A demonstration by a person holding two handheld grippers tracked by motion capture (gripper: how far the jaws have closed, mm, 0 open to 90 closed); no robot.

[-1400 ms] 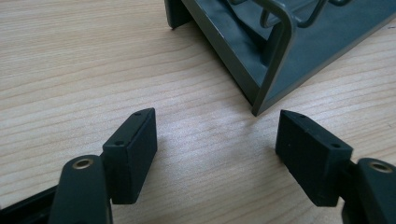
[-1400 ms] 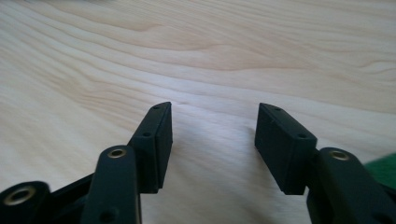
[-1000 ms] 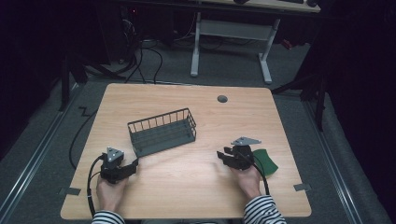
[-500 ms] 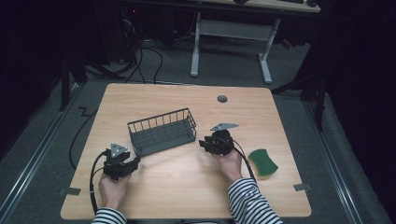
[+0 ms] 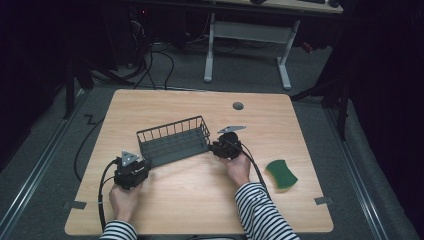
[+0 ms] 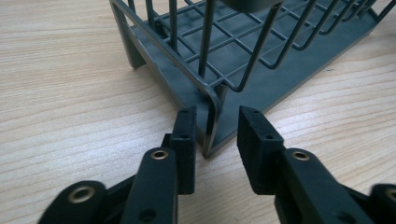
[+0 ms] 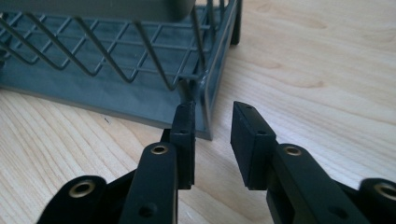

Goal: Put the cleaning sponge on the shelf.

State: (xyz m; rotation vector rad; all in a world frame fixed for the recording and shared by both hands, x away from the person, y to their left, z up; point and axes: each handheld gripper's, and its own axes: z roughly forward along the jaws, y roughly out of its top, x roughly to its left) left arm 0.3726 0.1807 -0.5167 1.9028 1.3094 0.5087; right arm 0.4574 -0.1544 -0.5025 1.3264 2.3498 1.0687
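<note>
1. At the middle of the worktop (image 5: 300,130): one dark grey wire rack (image 5: 172,141), standing flat on its base and lying slantwise across the wood. My left tool (image 5: 141,164) sits at its near-left corner, my right tool (image 5: 214,148) at its near-right corner.

2. Left tool, state: released. In the left gripper view (image 6: 215,135) the corner post of the rack stands between the pads, one pad just beside it and the other apart from it. The jaws have just been closing.

3. Right tool, state: released. In the right gripper view (image 7: 212,135) the end wire of the rack stands in the gap, near one pad and apart from the other. These jaws have also just been closing.

4. Risk, thin purchase: each tool would be taking a single narrow wire or post. I judge that the pads could slide off it, or that the rack could swing about the pinch point if I lift it.

5. Risk, uneven timing: should one tool bite before the other, the rack may skid or twist on the smooth wood and pull its other corner out of the waiting jaws.

6. Risk, uneven lift: one end raised above the other would tilt the rack.

7. Also present: a green sponge (image 5: 281,174), well apart from the rack at the right.

8. Change since the earlier frame: my right hand, then beside the sponge, now stands at the rack's right end. My left hand has crept closer to the rack's near-left corner. Rack and sponge lie as before.
</note>
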